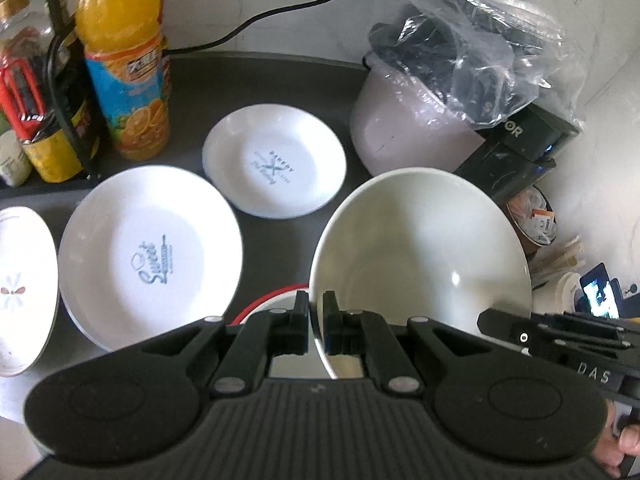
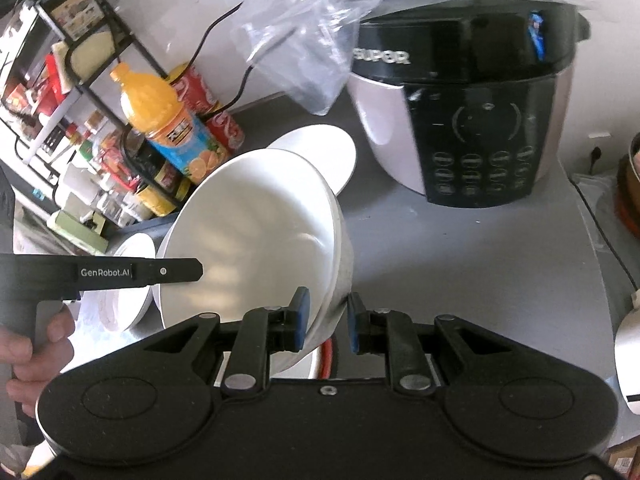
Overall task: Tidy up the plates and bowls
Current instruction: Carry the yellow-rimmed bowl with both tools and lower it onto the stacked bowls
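Cluttered grey countertop against a pale wall fills both wrist views, with a rice cooker under a crumpled clear plastic bag at upper right and an orange juice bottle beside a black wire rack at upper left.

At centre, a large white bowl hangs tilted above the surface, gripped from two sides. Left gripper, at the lower middle of its view, has its fingers pinched together on the bowl's near rim. Right gripper, lower middle of its own view, straddles the opposite rim with blue-padded fingers: the left pad presses the inner wall, while the right pad seems to stand slightly off the outer wall, so whether that grip is firm cannot be told.

Three dishes lie separate on the counter. A "Sweet" plate sits left of centre, seemingly on a second plate whose edge shows beneath it. A smaller "Bakery" plate lies above it, well apart. A flower-patterned plate is cut off at the left edge. Directly below the raised bowl, a red-rimmed dish peeks out.

Judging by the spread, sorting looks barely begun: at most one pair of plates is stacked, the bowl has yet to be set down, and the remaining plates are ungathered.
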Tool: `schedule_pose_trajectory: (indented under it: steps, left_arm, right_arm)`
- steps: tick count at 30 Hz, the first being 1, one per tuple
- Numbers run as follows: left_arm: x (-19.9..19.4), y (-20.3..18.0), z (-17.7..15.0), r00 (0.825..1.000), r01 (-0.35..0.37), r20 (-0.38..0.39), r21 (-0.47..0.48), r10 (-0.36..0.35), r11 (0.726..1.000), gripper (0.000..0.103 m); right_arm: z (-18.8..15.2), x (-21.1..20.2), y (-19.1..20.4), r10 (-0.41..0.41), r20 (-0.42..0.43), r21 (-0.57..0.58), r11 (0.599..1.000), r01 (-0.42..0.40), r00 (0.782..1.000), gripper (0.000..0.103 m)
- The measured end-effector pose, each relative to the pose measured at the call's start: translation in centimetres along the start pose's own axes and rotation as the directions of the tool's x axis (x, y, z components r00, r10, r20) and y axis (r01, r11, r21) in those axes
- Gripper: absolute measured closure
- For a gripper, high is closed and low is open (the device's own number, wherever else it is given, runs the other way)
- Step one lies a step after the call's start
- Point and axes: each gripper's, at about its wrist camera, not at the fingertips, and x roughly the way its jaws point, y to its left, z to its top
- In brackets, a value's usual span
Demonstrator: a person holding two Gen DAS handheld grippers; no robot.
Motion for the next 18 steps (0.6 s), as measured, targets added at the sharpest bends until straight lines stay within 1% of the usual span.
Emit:
schedule_pose_trajectory:
  steps: [10, 15, 18]
  left_arm:
    - [0.1, 2.1, -1.5, 0.998, 0.006, -0.062, 0.015, -0.005, 1.0, 0.098]
    - [0.5, 2.4, -2.7, 0.996, -0.01, -0.091, 0.029, 0.013, 1.0, 0.098]
    - [0.8, 2.8, -3.2, 0.995, -0.021, -0.102, 0.029, 0.024, 0.999, 0.098]
  right_arm:
    - [-1.2, 0.9, 1.6, 0.007, -0.061, -0.028, 1.0, -0.008, 0.998, 0.083]
    - [-2.1, 1.4, 2.1, -0.004, -0.085, -0.037, 0.999, 0.001, 0.996, 0.083]
    - [-2.6, 1.7, 2.2, 0.005, -0.091, -0.046, 0.999, -0.01, 0.996, 0.082]
